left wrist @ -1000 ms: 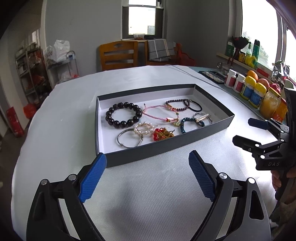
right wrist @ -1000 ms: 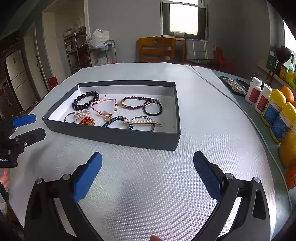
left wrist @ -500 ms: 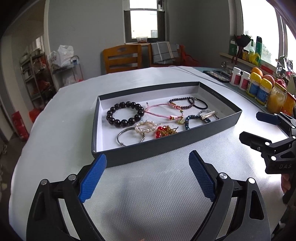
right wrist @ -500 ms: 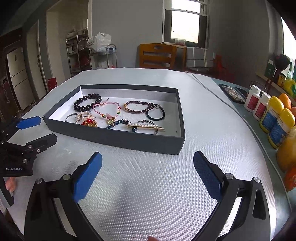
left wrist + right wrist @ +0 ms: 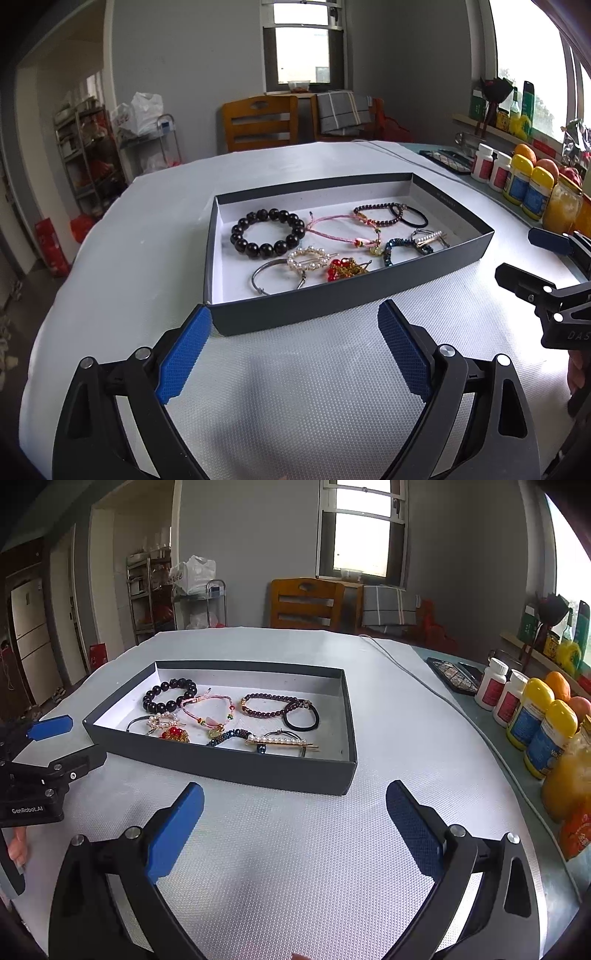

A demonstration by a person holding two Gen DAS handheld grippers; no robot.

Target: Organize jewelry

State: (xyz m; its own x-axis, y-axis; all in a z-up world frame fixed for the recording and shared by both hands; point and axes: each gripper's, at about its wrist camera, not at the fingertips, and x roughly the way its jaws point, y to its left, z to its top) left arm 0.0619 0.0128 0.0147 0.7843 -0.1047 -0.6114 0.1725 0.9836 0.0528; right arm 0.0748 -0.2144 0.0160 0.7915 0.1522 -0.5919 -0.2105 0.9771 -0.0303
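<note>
Both claws spread wide, nothing held. Left claw (image 5: 293,350) hovers over the table (image 5: 295,387) just short of the tray's near wall; its left fingertip sits right by the tray's near-left corner, contact unclear from this angle. Right claw (image 5: 295,827) hangs over the table near the tray's near-right corner, apart from it.

Dark shallow tray (image 5: 229,764), white floor, sits mid-table on the textured white cover. All jewelry is inside it:
- black bead bracelet (image 5: 266,232), left side
- pink cord bracelet (image 5: 340,230), middle, just beside the black beads
- dark red bead bracelet (image 5: 271,705), far right, touching or overlapping a black hair tie (image 5: 301,718)
- pearl ring clip (image 5: 308,258) lying over the silver bangle (image 5: 275,277), near-left
- red and gold piece (image 5: 345,269) against the near wall
- blue beaded bracelet (image 5: 397,247) beside a pearl bar clip (image 5: 280,741), near-right

Some pieces overlap; can't separate every strand at this resolution.

Along the table's right edge: two white bottles (image 5: 500,688), two yellow-capped bottles (image 5: 543,723), an orange jar (image 5: 561,206). Wooden chair (image 5: 304,603) behind the table.
</note>
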